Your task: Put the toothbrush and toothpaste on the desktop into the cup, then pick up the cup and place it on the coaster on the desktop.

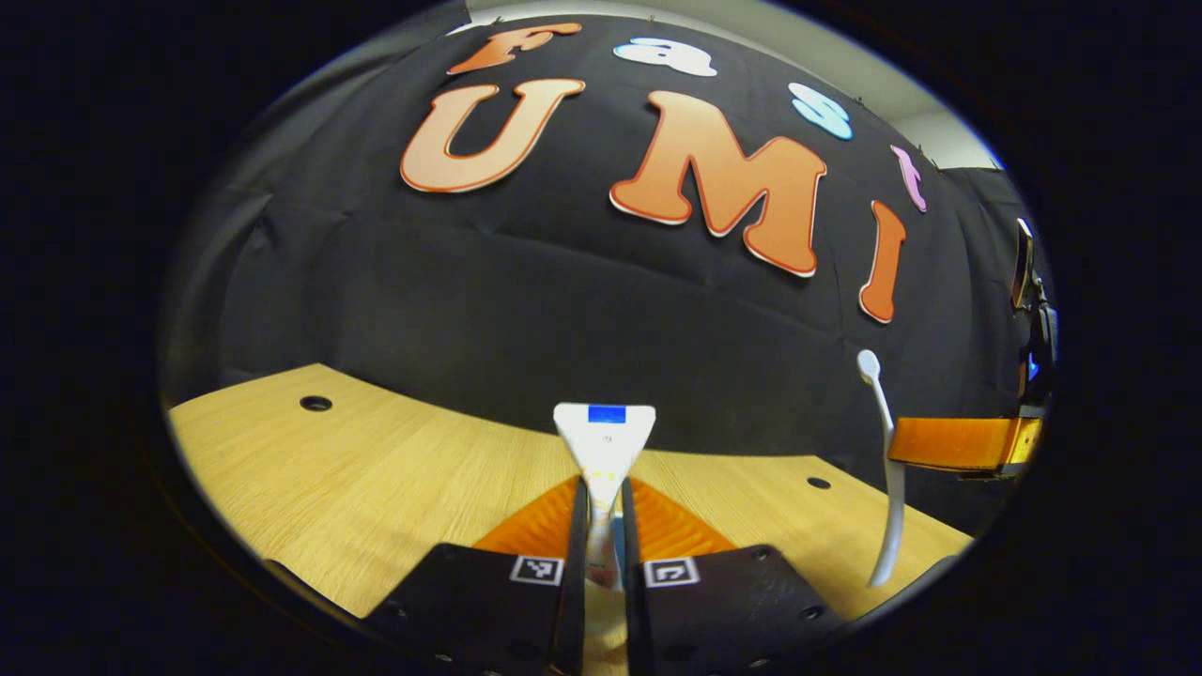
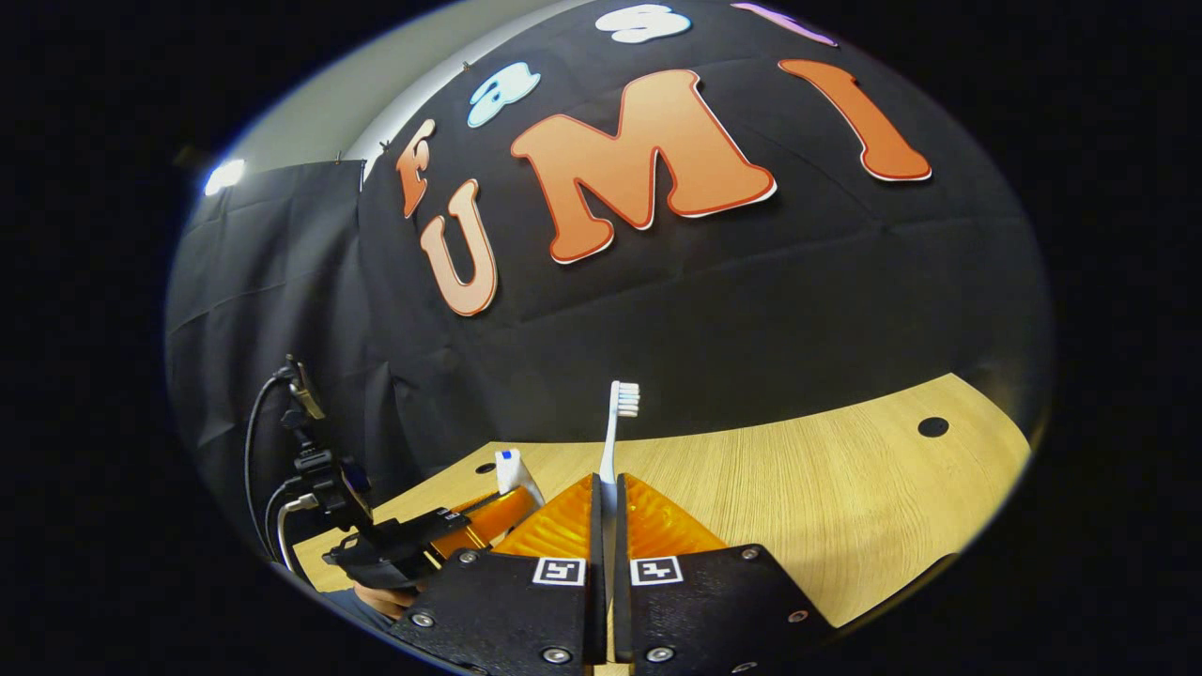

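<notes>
While my left gripper [image 1: 601, 526] fingers clamp the toothpaste [image 1: 603, 441] upright, my right gripper [image 2: 607, 526] fingers pinch the toothbrush [image 2: 615, 427], bristles up, both raised above the tabletop [image 2: 826, 507] w/ its far edge behind.

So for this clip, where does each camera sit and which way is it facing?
Left gripper view: rides the left gripper, facing the booth wall over the table; holds the toothpaste upright.
Right gripper view: rides the right gripper, facing the wall; holds the toothbrush upright; a hand shows lower left.
Shared: each view shows the other gripper and its item off to one side.
</notes>
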### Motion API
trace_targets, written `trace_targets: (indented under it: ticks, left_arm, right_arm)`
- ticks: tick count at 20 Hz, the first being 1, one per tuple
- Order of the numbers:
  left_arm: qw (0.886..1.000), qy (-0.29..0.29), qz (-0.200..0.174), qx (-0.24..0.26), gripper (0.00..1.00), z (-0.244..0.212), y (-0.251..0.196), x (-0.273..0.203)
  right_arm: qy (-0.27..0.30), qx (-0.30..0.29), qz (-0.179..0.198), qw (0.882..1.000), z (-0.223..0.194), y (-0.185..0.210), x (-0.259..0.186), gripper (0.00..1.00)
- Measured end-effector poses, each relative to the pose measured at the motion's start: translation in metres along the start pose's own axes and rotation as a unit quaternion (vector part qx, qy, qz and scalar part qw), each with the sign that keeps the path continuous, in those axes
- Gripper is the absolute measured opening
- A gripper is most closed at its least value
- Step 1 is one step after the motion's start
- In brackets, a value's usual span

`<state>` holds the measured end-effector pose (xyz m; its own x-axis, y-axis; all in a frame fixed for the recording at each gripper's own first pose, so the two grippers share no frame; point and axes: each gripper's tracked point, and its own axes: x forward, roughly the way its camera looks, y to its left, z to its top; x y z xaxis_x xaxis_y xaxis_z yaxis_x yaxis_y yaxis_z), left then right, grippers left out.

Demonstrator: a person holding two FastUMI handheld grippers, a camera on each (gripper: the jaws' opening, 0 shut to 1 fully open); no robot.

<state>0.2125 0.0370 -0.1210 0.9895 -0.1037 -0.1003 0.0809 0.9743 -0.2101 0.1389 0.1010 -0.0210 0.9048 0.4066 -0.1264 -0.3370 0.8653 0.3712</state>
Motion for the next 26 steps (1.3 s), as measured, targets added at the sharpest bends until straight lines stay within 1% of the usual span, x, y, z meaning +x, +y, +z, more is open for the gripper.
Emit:
trace_targets:
  ticks: [1,2,5,6,7,8,9,10,11,12,13,14,16,18,20,22,25,26]
  left_arm:
    - [1.0,0.012,0.006,0.013,0.21,-0.005,0.001,-0.002]
    - [0.999,0.025,0.008,0.02,0.21,-0.011,0.001,-0.002]
    - [1.0,0.015,-0.006,0.01,0.2,-0.004,-0.008,-0.006]
    - [1.0,0.022,-0.007,0.011,0.23,-0.01,-0.009,-0.008]
    - [1.0,0.026,-0.009,0.014,0.23,-0.011,-0.01,-0.011]
    - [1.0,0.02,-0.009,0.015,0.28,-0.01,-0.009,-0.016]
    - [1.0,0.019,-0.012,0.014,0.28,-0.007,-0.01,-0.022]
    - [1.0,0.01,-0.01,0.017,0.35,-0.003,-0.008,-0.025]
    - [1.0,0.004,-0.009,0.02,0.38,0.002,-0.006,-0.029]
    - [1.0,0.002,-0.006,0.024,0.44,0.007,-0.004,-0.033]
    - [1.0,0.001,-0.004,0.028,0.47,0.013,-0.001,-0.036]
    - [1.0,-0.001,-0.002,0.031,0.56,0.015,0.003,-0.039]
    - [0.999,-0.005,0.004,0.036,0.65,0.017,0.009,-0.048]
    - [0.999,-0.013,0.012,0.044,0.77,0.025,0.017,-0.06]
    - [0.998,-0.021,0.019,0.051,0.8,0.032,0.025,-0.069]
    - [0.998,-0.022,0.028,0.054,0.8,0.034,0.032,-0.075]
    - [0.997,-0.02,0.038,0.057,0.79,0.032,0.04,-0.085]
    - [0.997,-0.022,0.043,0.06,0.79,0.032,0.043,-0.086]
  right_arm:
    - [0.005,0.0,-0.003,1.0,-0.004,-0.002,0.002,0.03]
    - [0.009,-0.003,-0.004,1.0,-0.006,-0.003,0.002,0.03]
    - [0.004,-0.009,-0.007,1.0,-0.005,-0.003,0.003,0.03]
    - [0.001,-0.007,-0.005,1.0,-0.002,-0.002,0.004,0.03]
    - [-0.003,-0.005,-0.005,1.0,0.0,-0.002,0.004,0.03]
    - [-0.007,-0.003,-0.005,1.0,0.002,-0.001,0.005,0.03]
    - [-0.011,0.0,-0.005,1.0,0.004,-0.001,0.006,0.03]
    - [-0.014,0.002,-0.005,1.0,0.005,-0.001,0.008,0.03]
    - [-0.017,0.003,-0.006,1.0,0.006,0.0,0.009,0.03]
    - [-0.021,0.004,-0.004,1.0,0.007,0.002,0.01,0.03]
    - [-0.027,0.006,0.0,1.0,0.008,0.006,0.012,0.03]
    - [-0.033,0.008,0.005,0.999,0.01,0.011,0.015,0.03]
    - [-0.044,0.015,0.012,0.999,0.014,0.017,0.021,0.03]
    - [-0.058,0.018,0.017,0.998,0.016,0.023,0.026,0.03]
    - [-0.077,0.012,0.027,0.997,0.022,0.031,0.028,0.03]
    - [-0.095,0.015,0.035,0.995,0.028,0.038,0.032,0.03]
    - [-0.122,0.031,0.051,0.991,0.037,0.045,0.039,0.03]
    - [-0.133,0.041,0.064,0.988,0.04,0.048,0.041,0.03]
